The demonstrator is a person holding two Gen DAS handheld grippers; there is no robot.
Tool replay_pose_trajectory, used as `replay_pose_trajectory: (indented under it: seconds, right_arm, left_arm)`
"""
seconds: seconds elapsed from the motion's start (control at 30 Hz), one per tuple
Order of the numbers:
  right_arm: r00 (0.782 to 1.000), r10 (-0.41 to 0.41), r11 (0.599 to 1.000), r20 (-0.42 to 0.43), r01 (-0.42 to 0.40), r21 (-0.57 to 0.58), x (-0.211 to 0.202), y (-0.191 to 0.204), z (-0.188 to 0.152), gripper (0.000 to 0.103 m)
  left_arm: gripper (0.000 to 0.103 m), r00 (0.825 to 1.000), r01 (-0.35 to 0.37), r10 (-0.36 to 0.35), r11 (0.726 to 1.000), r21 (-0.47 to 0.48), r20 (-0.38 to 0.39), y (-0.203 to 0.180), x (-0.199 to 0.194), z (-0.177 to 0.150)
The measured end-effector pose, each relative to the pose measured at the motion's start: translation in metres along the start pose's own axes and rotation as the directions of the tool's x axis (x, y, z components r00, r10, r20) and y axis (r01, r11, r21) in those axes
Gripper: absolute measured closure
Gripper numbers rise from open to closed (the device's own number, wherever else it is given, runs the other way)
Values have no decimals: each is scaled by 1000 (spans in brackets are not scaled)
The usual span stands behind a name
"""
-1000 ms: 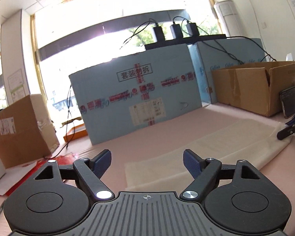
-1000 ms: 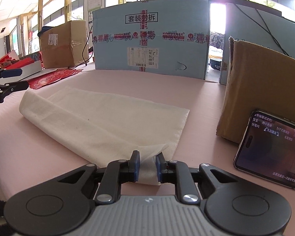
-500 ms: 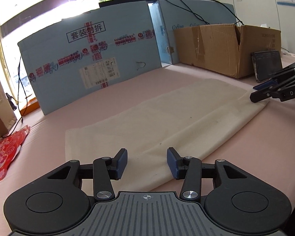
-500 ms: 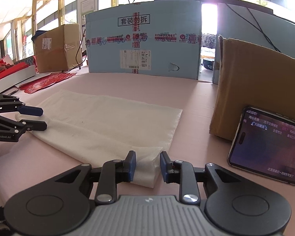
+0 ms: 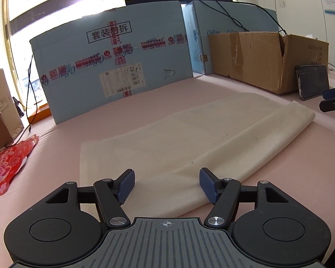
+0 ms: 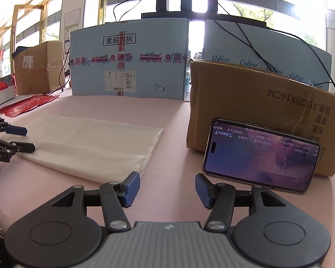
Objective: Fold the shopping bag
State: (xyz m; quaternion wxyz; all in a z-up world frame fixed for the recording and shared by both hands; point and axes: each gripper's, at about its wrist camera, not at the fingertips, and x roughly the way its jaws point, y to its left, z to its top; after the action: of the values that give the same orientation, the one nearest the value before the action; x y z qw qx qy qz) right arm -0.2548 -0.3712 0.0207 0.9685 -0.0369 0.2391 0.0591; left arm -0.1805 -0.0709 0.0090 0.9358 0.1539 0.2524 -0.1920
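Left-wrist view: the left gripper (image 5: 167, 185) stands with its jaws apart, having just been opening, and the near folded edge of the bag (image 5: 189, 143) lies between the blue pads (image 5: 126, 185) without either pad pressing on it. The cream bag is spread flat on the pink table (image 5: 127, 111), running from 7 o'clock up toward 2 o'clock, with its far end doubled over in a soft roll. At 3 o'clock the tips of the right gripper (image 5: 332, 101) show, apart from the bag's far corner. A blue box (image 5: 114, 67) stands upright at 12 o'clock, a brown carton (image 5: 268, 60) at 1 o'clock with a phone (image 5: 312, 81) leaning on it, and red paper (image 5: 9, 165) lies at 9 o'clock.

Right-wrist view: the right gripper (image 6: 167, 188) has jaws apart too, just opened, and nothing lies between them (only bare table (image 6: 174, 120)). The bag's (image 6: 93, 143) corner sits just beside the left pad (image 6: 130, 188), at 11 o'clock; whether they touch cannot be told. The left gripper (image 6: 17, 139) is at 9 o'clock over the bag's far edge. The phone (image 6: 261, 154), screen lit, leans against the carton (image 6: 256, 102) at 2 o'clock; the blue box (image 6: 131, 67) stands at 12 o'clock.
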Motion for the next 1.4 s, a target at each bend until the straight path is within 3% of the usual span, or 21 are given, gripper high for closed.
replay_pose_trajectory:
  seconds: [0.27,0.47,0.63,0.77,0.9,1.23,1.4]
  right_arm:
    - [1000,12,978,-26,-18,-209,3,31,2,47]
    - [999,-34,917,-25,21,-399,6,52,3,47]
    - [998,-63,803,-1,51,-594,8,74,-3,50]
    - [998,-56,736,0,41,-676,10,85,-4,56]
    - [999,-48,638,12,40,-769,16,97,-6,56]
    - [998,23,413,60,45,-910,26,128,-9,62]
    - [993,90,304,77,46,-951,33,144,-11,70]
  left_arm:
    - [37,1000,-1,1,1000,-1,3,0,-1,0]
    - [37,1000,4,-4,1000,-9,4,0,-1,0]
    - [37,1000,7,-7,1000,-15,5,0,0,0]
    - [37,1000,12,-11,1000,-13,7,3,-1,-2]
    - [37,1000,12,-12,1000,-15,6,3,0,-2]
    - [37,1000,24,-24,999,-34,1,4,2,-3]
    - [37,999,40,-40,997,-59,-2,8,3,-3]
